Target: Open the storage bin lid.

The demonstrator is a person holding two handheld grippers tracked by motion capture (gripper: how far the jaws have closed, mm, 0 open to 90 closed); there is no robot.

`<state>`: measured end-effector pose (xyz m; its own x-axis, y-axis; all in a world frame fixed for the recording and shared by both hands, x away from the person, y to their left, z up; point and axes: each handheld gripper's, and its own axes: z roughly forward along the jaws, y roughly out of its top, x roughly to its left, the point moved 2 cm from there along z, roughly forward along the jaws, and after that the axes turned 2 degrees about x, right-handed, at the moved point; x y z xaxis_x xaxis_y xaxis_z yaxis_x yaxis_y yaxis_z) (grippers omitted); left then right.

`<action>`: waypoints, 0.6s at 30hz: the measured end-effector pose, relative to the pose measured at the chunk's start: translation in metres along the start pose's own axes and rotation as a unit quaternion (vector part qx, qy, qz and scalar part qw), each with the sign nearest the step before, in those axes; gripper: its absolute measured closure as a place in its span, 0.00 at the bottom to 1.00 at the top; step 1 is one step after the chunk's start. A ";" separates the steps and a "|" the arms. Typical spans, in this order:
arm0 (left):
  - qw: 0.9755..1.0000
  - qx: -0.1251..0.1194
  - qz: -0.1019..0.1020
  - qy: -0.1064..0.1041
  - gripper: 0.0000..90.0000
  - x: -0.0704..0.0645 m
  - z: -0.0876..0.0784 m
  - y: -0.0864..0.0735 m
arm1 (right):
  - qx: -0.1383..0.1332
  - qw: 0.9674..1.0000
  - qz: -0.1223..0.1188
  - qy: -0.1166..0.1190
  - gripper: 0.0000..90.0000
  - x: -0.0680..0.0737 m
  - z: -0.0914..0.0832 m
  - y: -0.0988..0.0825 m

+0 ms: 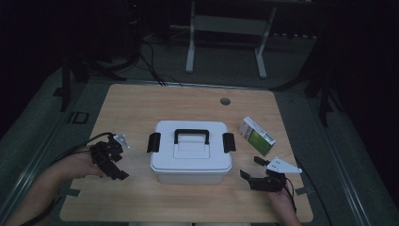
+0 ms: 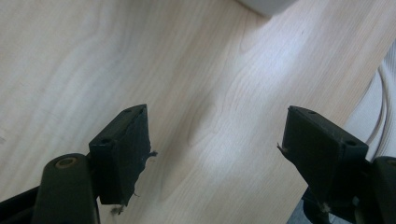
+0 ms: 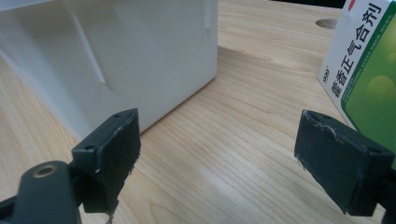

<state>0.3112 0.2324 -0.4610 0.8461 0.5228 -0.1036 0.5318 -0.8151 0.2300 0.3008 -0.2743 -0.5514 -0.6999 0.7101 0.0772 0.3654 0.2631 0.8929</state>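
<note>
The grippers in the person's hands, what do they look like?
Both are black. The left gripper and right gripper each have two flat, blocky jaws with worn, frayed dark pads and small screw holes. Each carries a pale grey three-cornered plate on top and trails a black cable. No sleeves show on the forearms.

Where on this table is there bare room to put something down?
The whole far strip of the table, beyond the white box, is bare but for a small hole. The near edge between left gripper and right gripper is free. It's crowded at right, around the green carton.
</note>
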 end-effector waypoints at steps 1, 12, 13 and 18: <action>1.000 -0.001 0.003 0.002 0.26 -0.001 -0.002 0.002 | 0.000 1.000 -0.001 0.001 0.16 0.000 0.000 0.000; 0.999 0.008 0.040 0.027 0.26 -0.004 -0.033 0.036 | 0.003 1.000 0.003 0.010 0.16 0.002 0.001 -0.001; 0.999 0.008 0.042 0.024 0.26 -0.005 -0.034 0.040 | 0.005 1.000 0.002 0.010 0.16 0.003 0.002 -0.001; 0.998 0.014 0.058 0.035 0.26 -0.008 -0.038 0.056 | 0.007 1.000 -0.007 0.011 0.16 0.005 0.002 0.000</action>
<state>0.3327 0.1923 -0.4106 0.8976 0.4406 -0.0101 0.4328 -0.8769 0.2093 0.2985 -0.2690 -0.5522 -0.7178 0.6923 0.0746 0.3647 0.2825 0.8872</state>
